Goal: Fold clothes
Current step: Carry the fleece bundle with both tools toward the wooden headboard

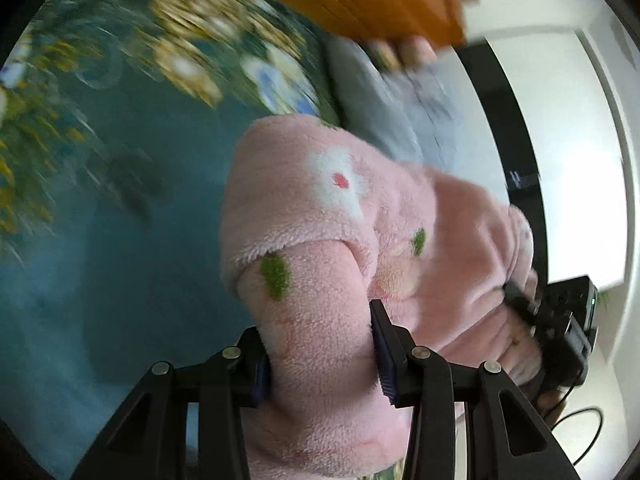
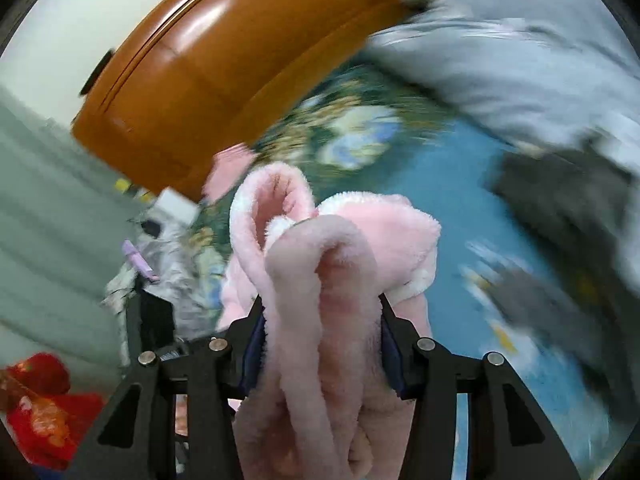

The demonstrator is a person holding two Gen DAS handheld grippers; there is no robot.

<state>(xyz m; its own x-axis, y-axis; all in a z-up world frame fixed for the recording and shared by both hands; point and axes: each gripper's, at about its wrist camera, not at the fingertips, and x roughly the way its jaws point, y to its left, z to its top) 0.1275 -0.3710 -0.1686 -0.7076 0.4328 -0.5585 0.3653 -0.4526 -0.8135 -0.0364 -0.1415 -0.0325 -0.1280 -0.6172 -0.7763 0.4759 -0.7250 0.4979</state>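
Teal floral bedspread point(image 1: 120, 240) beneath orange wooden headboard point(image 2: 224, 60), white walls point(image 1: 560, 8)

The left gripper point(image 1: 320, 344) was clamped on a thick fold of the pink fleece garment point(image 1: 320, 200), fabric bulging between its two pads. The right gripper point(image 2: 322, 340) likewise pinched a bunched roll of the same garment, jaws held apart by it.

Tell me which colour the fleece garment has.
Pink fleece garment with white flowers and green marks; the left wrist view shows it best.
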